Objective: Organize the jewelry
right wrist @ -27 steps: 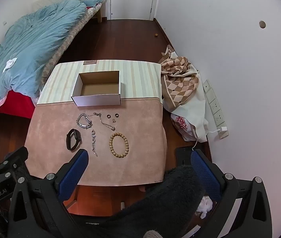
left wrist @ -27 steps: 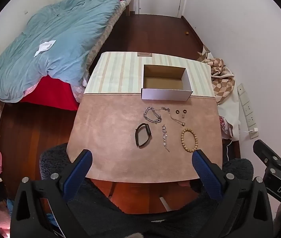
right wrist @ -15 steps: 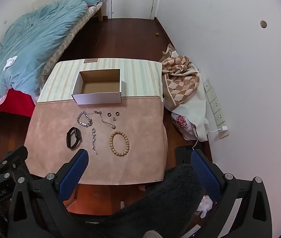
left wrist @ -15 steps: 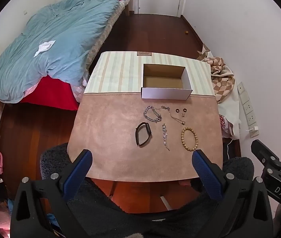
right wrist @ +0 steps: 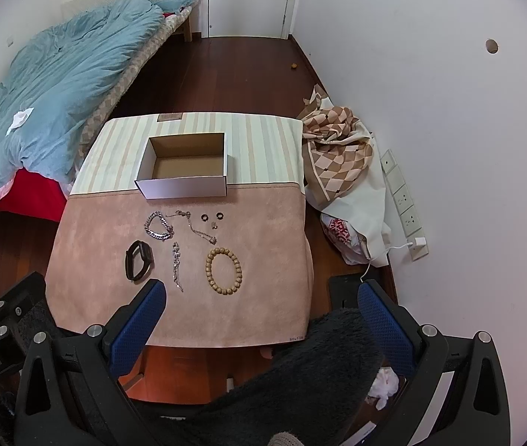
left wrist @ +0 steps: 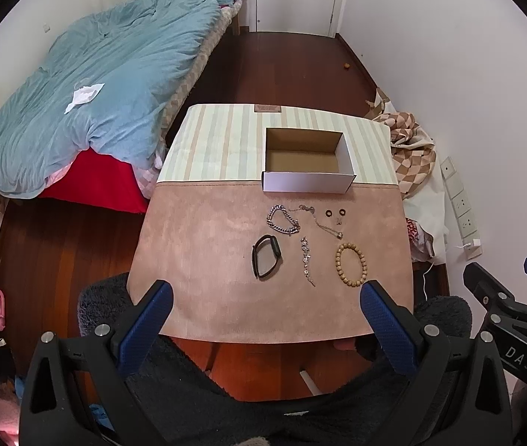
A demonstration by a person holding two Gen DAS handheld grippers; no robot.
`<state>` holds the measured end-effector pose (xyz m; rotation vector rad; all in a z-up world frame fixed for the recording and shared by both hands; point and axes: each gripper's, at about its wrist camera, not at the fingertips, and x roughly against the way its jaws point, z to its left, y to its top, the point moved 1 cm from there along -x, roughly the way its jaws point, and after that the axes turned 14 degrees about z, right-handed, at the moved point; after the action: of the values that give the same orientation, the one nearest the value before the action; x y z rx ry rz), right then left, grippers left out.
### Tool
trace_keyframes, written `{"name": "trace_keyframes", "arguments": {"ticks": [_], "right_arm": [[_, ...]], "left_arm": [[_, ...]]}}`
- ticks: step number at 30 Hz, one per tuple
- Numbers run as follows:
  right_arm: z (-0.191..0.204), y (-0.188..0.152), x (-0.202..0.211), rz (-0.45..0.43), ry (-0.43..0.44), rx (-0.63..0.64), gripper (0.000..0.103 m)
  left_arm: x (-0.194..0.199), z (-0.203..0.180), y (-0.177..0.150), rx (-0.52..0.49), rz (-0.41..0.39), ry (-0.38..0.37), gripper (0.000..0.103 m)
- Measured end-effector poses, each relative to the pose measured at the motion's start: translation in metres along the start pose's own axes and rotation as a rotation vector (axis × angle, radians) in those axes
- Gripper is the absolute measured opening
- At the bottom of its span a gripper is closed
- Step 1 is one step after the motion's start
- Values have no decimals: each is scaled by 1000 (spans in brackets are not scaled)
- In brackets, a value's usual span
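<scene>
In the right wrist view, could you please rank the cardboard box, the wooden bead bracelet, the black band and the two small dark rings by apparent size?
Largest to smallest:
1. cardboard box
2. wooden bead bracelet and black band: look alike, so unranked
3. two small dark rings

On the table [left wrist: 204,260] the box [left wrist: 308,182] sits at the far side – before it lie a chain [left wrist: 282,219], necklace [left wrist: 323,223] and two rings [left wrist: 335,213]; nearer, left to right, a band [left wrist: 265,261], bracelet [left wrist: 307,260], beads [left wrist: 351,264] – bed [left wrist: 89,93] left of the table
</scene>
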<state>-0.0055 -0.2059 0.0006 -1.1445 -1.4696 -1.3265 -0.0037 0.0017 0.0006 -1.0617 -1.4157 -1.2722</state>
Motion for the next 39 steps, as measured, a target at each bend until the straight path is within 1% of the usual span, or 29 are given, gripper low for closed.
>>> {"name": "trace_keyframes", "arguments": {"ticks": [12, 13, 39], "right_arm": [[-3, 1, 5, -6, 1, 0, 103], [-3, 1, 5, -7, 1, 1, 103], [-7, 0, 10, -27, -5, 14, 103]], "left_arm": [[11, -4, -2, -2, 3, -1, 103], [4, -5, 1, -1, 7, 1, 103], [8, -10, 4, -3, 3, 4, 103]]}}
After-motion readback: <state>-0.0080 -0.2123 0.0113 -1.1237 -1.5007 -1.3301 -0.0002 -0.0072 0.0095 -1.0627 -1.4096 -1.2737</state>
